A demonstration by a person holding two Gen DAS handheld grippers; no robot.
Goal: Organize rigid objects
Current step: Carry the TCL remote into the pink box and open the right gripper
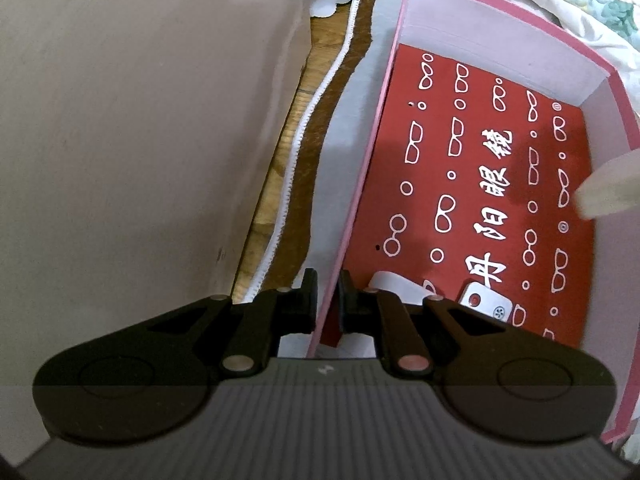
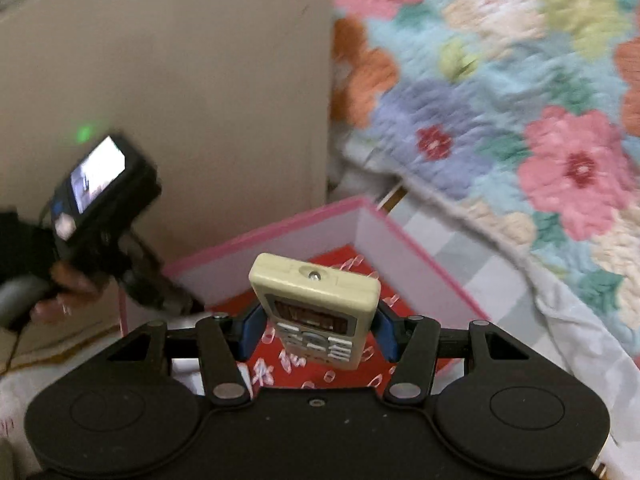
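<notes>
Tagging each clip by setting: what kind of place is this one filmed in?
Most likely a bedroom at home, worked on a bed. A quilted floral bedspread lies beside the pink box, a plain wall stands close behind, and the right hand-held gripper holds a household remote control.

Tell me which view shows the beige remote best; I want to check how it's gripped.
The right wrist view: the beige remote sits centred, buttons visible, clamped between the right hand-held gripper above the pink box. The left wrist view shows only its blurred tip at the right edge.
</notes>
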